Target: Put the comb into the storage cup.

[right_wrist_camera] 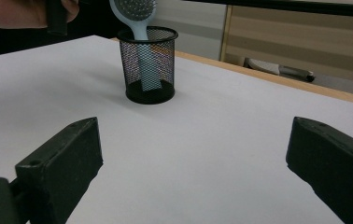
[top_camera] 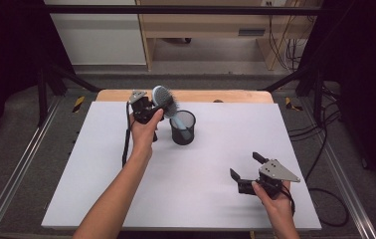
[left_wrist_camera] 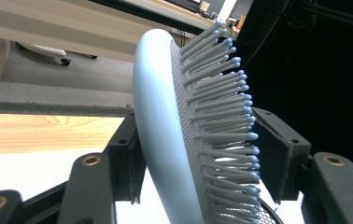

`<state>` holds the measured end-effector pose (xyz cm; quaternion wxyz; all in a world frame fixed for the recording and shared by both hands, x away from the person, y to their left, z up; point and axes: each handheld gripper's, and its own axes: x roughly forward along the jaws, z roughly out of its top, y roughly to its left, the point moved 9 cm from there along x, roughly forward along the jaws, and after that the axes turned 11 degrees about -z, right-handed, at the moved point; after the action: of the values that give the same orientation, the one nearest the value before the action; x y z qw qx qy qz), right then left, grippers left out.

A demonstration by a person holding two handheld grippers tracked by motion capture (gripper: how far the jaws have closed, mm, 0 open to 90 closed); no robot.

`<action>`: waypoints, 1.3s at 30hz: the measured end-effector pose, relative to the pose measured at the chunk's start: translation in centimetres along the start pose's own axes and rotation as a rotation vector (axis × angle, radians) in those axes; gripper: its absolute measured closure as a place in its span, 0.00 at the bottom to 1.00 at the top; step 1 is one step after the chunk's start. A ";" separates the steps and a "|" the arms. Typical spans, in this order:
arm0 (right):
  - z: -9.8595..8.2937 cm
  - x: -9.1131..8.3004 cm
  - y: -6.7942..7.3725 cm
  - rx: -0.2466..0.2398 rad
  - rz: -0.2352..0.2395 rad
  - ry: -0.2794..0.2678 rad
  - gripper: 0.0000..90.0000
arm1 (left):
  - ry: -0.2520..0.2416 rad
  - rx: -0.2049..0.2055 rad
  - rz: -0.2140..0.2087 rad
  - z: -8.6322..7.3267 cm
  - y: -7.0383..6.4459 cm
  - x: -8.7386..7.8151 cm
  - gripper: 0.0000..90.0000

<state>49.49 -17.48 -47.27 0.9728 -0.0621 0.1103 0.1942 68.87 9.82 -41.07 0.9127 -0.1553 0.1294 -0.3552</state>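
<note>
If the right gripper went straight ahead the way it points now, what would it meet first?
Probably the black mesh cup, which stands ahead and slightly left of centre between the open right gripper; bare white table lies between. It might just pass alongside; depth is unclear.

Left gripper (top_camera: 157, 107) raised near table's far edge, jaws clamped on a hairbrush head (left_wrist_camera: 174, 140), forearm extended. Right gripper (top_camera: 245, 169) low near table's near right corner, jaws spread wide.

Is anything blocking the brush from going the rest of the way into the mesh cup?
Nothing visible. The brush, gripped by the left gripper, already has its handle inside the mesh cup, which looks otherwise empty.
</note>
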 end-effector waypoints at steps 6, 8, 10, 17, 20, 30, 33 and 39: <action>0.0 0.1 0.1 -0.004 0.000 0.002 0.04 | 0.002 0.009 -0.004 0.0 0.1 0.0 0.44; -0.1 0.1 0.1 -0.005 0.001 0.004 0.04 | 0.001 0.010 -0.005 0.0 0.1 0.0 0.43; -0.1 0.1 0.1 -0.005 0.002 0.004 0.04 | 0.000 0.013 -0.006 0.1 0.2 0.0 0.42; -0.1 0.2 0.1 -0.005 0.002 0.004 0.04 | 0.005 0.014 0.004 0.0 0.4 0.0 0.35; -0.1 0.2 0.2 -0.006 0.004 0.004 0.04 | 0.012 0.013 0.010 -0.2 0.5 0.1 0.31; -0.1 0.2 0.1 -0.007 0.004 0.006 0.04 | 0.015 0.033 0.023 -0.2 0.4 0.1 0.18; -0.1 0.2 0.2 -0.009 0.005 0.007 0.04 | 0.012 0.037 0.023 -0.2 0.3 0.1 0.14; -0.1 0.2 0.2 -0.009 0.005 0.006 0.04 | 0.001 0.048 0.022 0.1 0.3 0.0 0.08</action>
<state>49.59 -17.28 -47.44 0.9717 -0.0667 0.1127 0.1967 69.03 10.01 -41.12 0.9199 -0.1315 0.1232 -0.3483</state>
